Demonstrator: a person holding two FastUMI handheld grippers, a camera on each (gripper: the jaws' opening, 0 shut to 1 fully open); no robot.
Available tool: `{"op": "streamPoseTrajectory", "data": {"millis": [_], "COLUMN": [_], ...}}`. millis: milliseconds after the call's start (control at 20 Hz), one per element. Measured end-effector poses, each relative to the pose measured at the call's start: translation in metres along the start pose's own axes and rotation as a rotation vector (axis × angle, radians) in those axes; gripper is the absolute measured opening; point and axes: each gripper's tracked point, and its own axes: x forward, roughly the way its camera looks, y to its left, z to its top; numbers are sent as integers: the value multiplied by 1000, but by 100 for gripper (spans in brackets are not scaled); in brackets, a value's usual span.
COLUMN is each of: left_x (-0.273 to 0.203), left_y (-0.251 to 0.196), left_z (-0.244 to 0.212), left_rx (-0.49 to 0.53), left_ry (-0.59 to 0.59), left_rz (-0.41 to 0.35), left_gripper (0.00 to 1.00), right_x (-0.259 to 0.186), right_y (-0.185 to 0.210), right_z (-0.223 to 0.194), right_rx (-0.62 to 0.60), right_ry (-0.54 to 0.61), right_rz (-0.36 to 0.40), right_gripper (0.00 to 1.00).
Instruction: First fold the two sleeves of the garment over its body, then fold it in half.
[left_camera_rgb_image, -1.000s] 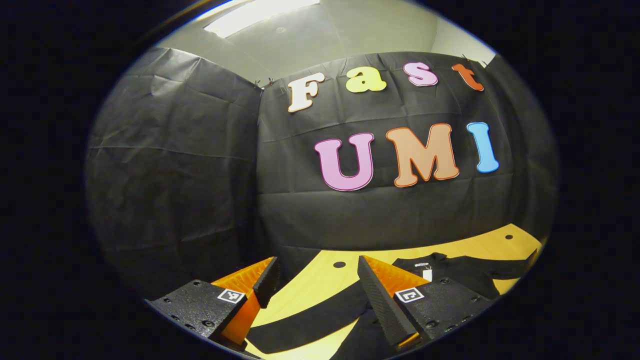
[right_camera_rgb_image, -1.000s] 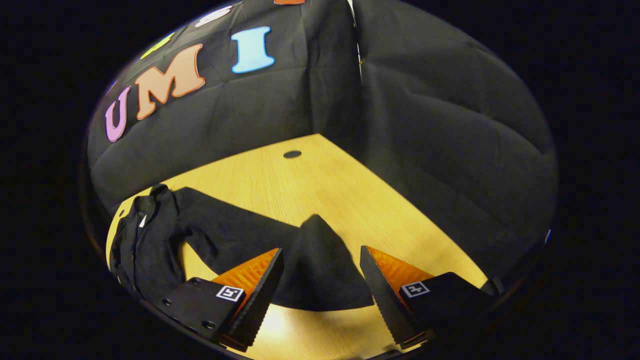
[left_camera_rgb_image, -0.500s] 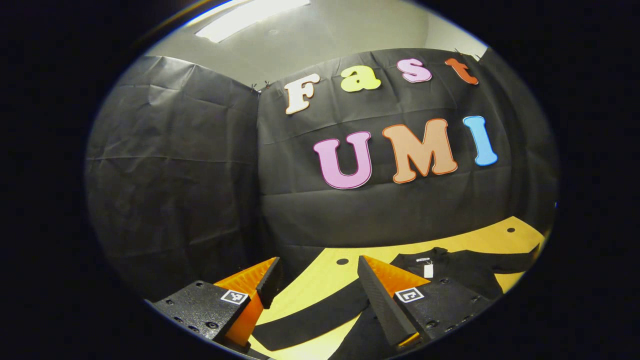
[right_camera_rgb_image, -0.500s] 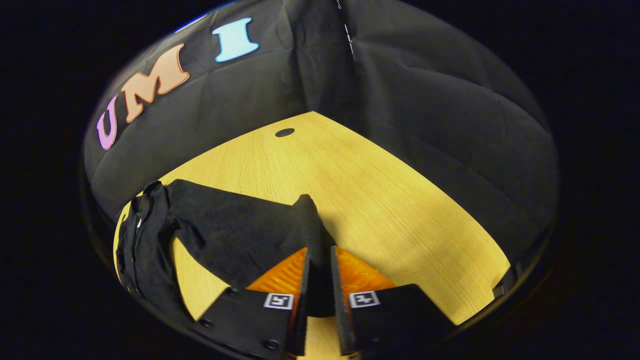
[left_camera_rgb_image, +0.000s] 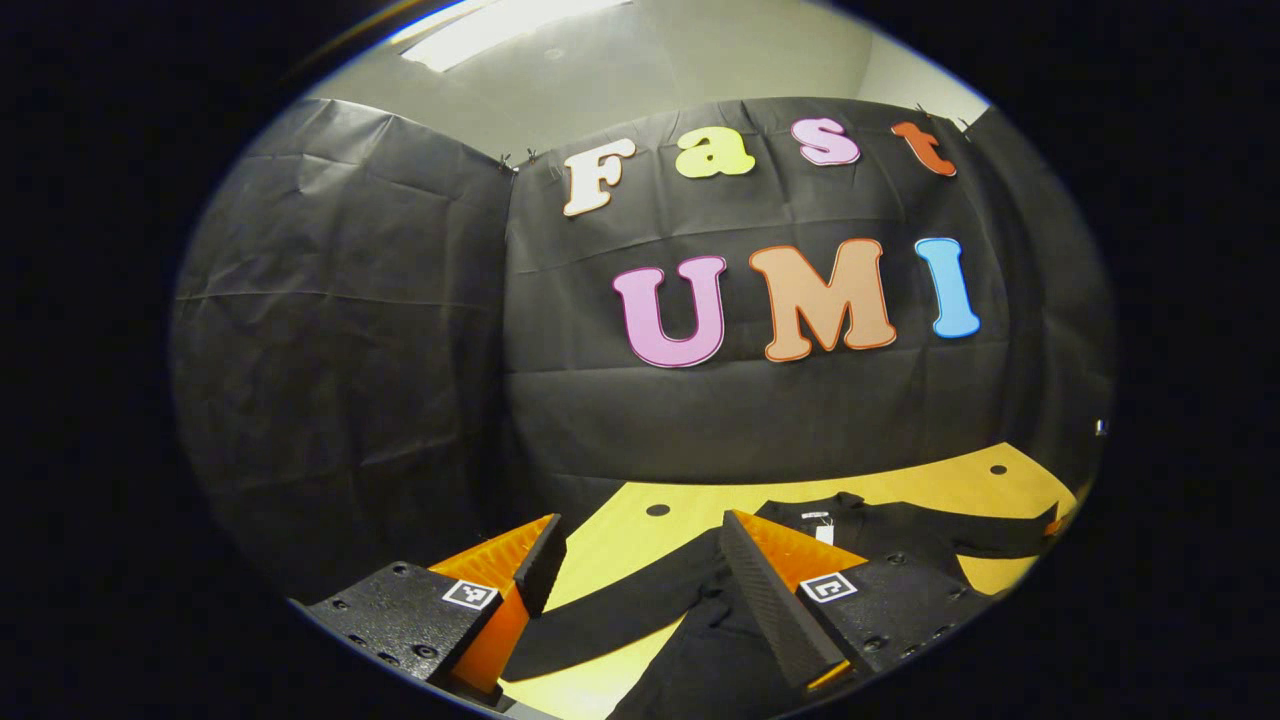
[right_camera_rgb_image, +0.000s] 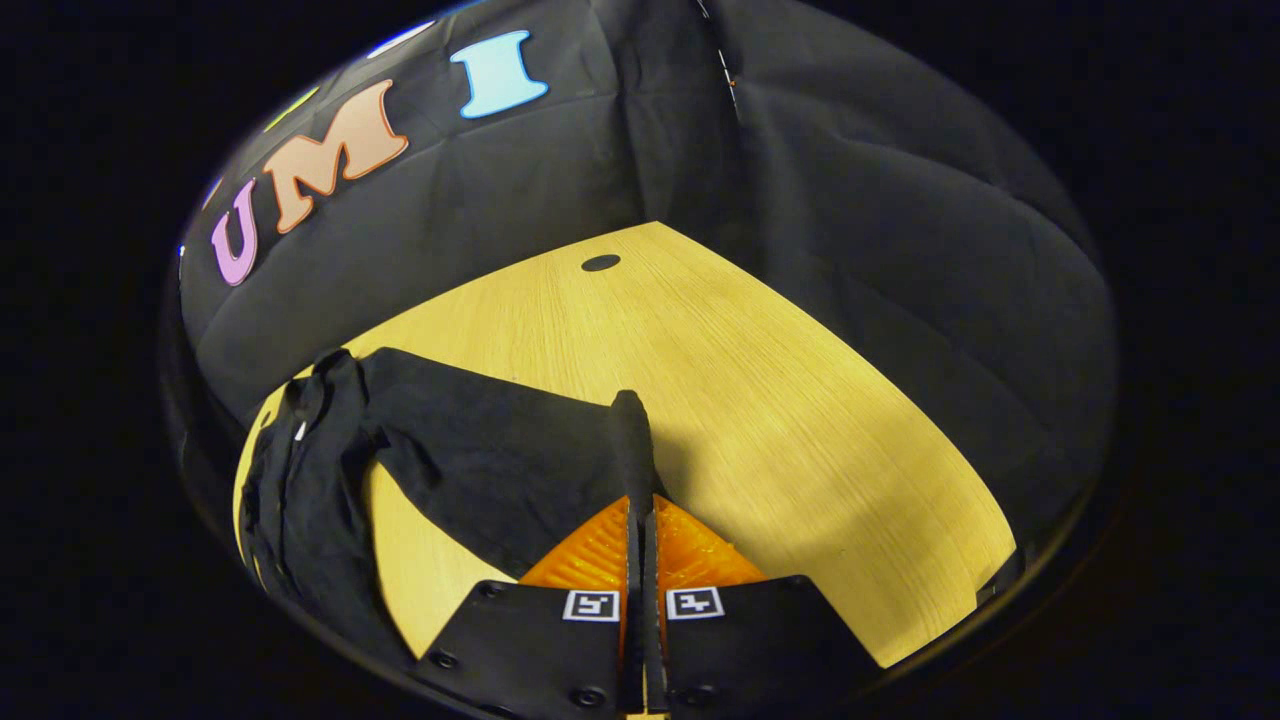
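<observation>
- Garment (right_camera_rgb_image: 300, 500): a black long-sleeved top lying flat on the light wooden table (right_camera_rgb_image: 760, 400), collar toward the booth's back wall; in the left gripper view a small white tag (left_camera_rgb_image: 824, 535) marks the neckline.
- Right sleeve (right_camera_rgb_image: 480, 460): it runs from the body across the table to the right gripper (right_camera_rgb_image: 641, 540), whose fingers are pressed together on the cuff end; a narrow ridge of cloth stands up ahead of the tips.
- Left gripper (left_camera_rgb_image: 640, 570): its fingers stand wide apart and grasp nothing; it hangs above the other sleeve (left_camera_rgb_image: 620, 615), which lies straight on the table, with the shoulder near its right finger.
- Handling, as a judgement: the fabric looks thin, soft and light, offering no stiffness, so it will likely drape and trail from any pinch. A hold at the cuff or sleeve edge should carry the whole sleeve over the body; the weave looks matte and unlikely to slip from ribbed pads.
- Risk, as a judgement: a fast pull may drag the body out of square or leave a crease.
- Hard to make out: black cloth against black wall and shadow blurs the seams and outline; the hem and lower body are cut off in both views; how much of the cuff lies between the right gripper's fingers cannot be told.
</observation>
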Motion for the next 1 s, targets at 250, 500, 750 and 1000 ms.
{"op": "streamPoseTrajectory", "data": {"millis": [250, 500, 750, 1000], "left_x": [3, 7, 22, 45], "left_y": [0, 34, 100, 171], "left_z": [2, -15, -45, -85], "left_rx": [-32, -71, -89, -114], "left_ry": [-11, -6, 16, 77], "left_rz": [-34, -21, -2, 63], "left_gripper": [94, 93, 93, 94], "right_x": [-20, -35, -33, -19], "right_y": [46, 145, 279, 436], "right_z": [56, 121, 143, 122], "right_rx": [-40, -154, -266, -374], "right_ry": [-52, -156, -219, -206], "right_rz": [46, 114, 155, 267], "right_gripper": [3, 3, 3, 2]}}
